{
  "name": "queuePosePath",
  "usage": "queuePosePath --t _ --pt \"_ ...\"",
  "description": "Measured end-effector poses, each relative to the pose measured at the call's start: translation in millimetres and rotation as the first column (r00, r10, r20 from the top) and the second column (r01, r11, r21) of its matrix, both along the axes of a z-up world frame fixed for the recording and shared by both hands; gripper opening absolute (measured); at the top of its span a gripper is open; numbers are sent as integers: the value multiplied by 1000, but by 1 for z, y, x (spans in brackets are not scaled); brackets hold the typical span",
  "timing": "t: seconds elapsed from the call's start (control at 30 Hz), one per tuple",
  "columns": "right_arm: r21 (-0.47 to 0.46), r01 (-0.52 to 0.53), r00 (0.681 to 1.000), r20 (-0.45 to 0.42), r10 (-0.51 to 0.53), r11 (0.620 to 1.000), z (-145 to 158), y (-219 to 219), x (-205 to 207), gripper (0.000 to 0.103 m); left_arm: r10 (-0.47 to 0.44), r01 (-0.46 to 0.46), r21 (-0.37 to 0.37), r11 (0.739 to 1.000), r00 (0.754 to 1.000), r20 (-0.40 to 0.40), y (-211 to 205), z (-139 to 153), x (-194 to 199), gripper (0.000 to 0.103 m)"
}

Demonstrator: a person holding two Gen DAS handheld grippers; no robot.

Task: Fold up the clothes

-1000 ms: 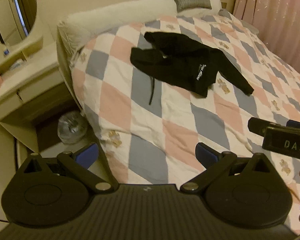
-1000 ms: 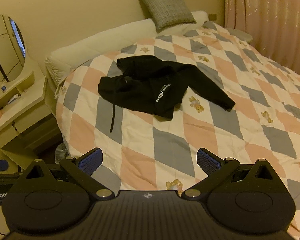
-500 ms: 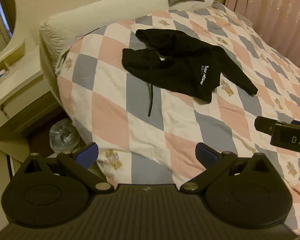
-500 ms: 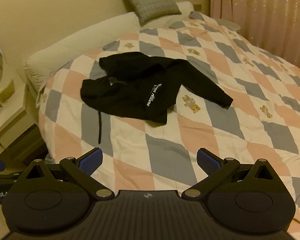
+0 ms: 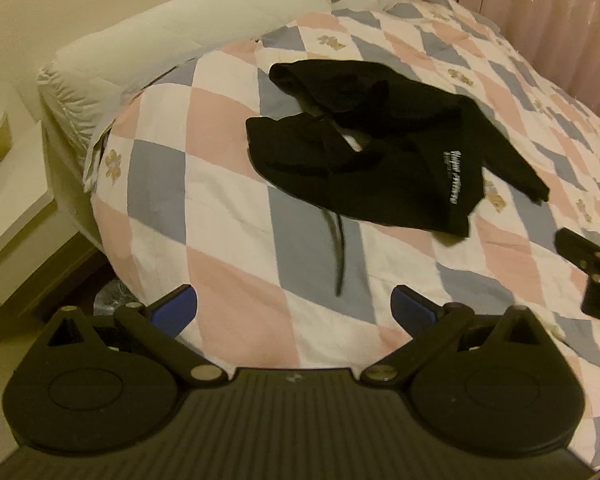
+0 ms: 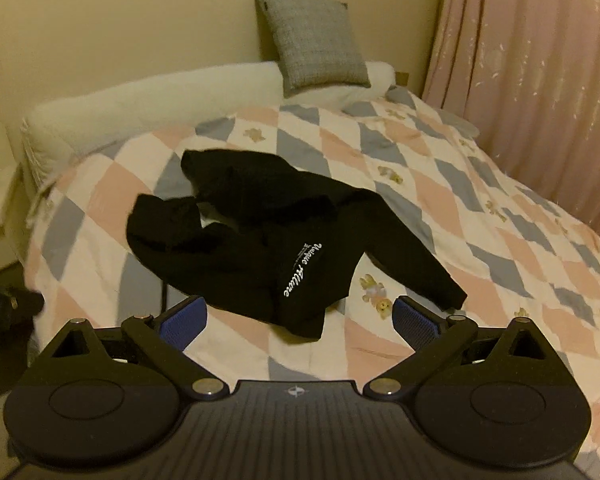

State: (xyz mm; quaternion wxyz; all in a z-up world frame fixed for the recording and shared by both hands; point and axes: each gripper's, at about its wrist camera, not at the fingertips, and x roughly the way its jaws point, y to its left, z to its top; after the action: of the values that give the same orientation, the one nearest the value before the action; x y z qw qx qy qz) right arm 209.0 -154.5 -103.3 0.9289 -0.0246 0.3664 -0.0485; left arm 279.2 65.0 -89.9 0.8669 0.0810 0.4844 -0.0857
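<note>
Two grippers held above the near edge of a bed, both with jaws spread wide and grasping nothing: left gripper [image 5: 294, 306] and right gripper [image 6: 298, 316], each with blue-padded fingertips. Ahead of both sets of jaws, well apart from them, lay a crumpled black hooded sweatshirt with white script lettering [image 5: 384, 160] [image 6: 276, 248], unfolded, on a quilt of pink, grey and white diamonds with small bear prints [image 5: 228, 208] [image 6: 480, 240]. Seen from the left jaws, hung a thin black drawstring [image 5: 340, 256] from the sweatshirt toward the gap between the fingers, stopping short of them. Stretched one long black sleeve [image 6: 416, 264] away to the right, its cuff just beyond the right gripper's right fingertip [image 6: 414, 322]. Farther beyond the sweatshirt, ran a white padded headboard roll [image 6: 152, 108], with a grey square woven cushion [image 6: 316, 40] propped upright against the wall. Right of the jaws, hung a pink curtain [image 6: 540, 60]. Glimpsed part of the right gripper at the right edge of the left wrist view [image 5: 588, 268].
</note>
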Motion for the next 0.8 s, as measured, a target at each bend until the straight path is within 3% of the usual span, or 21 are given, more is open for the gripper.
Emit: queuePosePath --t 0.07,0.17,0.2,0.23,0.33,0.47,0.53,0.63,0.77,0.8 --pt "-44 -36 999 -22 35 998 -9 4 14 95 -13 12 -22 1000 1000 -15 6 -6 22 102" --pt "-150 -122 989 -100 108 981 -27 15 41 77 -29 27 -58 998 999 -27 14 -15 54 102" --pt "-181 -149 984 -121 128 972 -34 19 49 62 -35 33 -65 997 999 -29 16 -18 64 102" --pt "-206 -175 979 -141 147 963 -41 23 58 54 -43 40 -71 997 999 -32 18 -22 75 102" --pt "-238 -245 962 -177 206 940 -58 31 88 41 -58 54 -89 995 997 -49 23 -35 105 101" --pt "-291 -298 952 -165 259 909 -66 41 139 40 -48 40 -103 994 996 -79 28 -54 143 101" --pt "-348 -328 944 -135 300 878 -69 51 168 57 -35 23 -115 993 995 -98 32 -65 164 101" --pt "-442 -361 930 -108 351 821 -79 68 208 70 -12 -4 -131 991 993 -119 37 -78 192 101" --pt "-471 -362 931 -144 335 804 -101 66 239 68 4 -19 -126 992 993 -115 37 -90 224 101" --pt "-473 -361 932 -157 326 804 -106 65 245 49 6 -20 -124 992 994 -114 37 -92 231 101"
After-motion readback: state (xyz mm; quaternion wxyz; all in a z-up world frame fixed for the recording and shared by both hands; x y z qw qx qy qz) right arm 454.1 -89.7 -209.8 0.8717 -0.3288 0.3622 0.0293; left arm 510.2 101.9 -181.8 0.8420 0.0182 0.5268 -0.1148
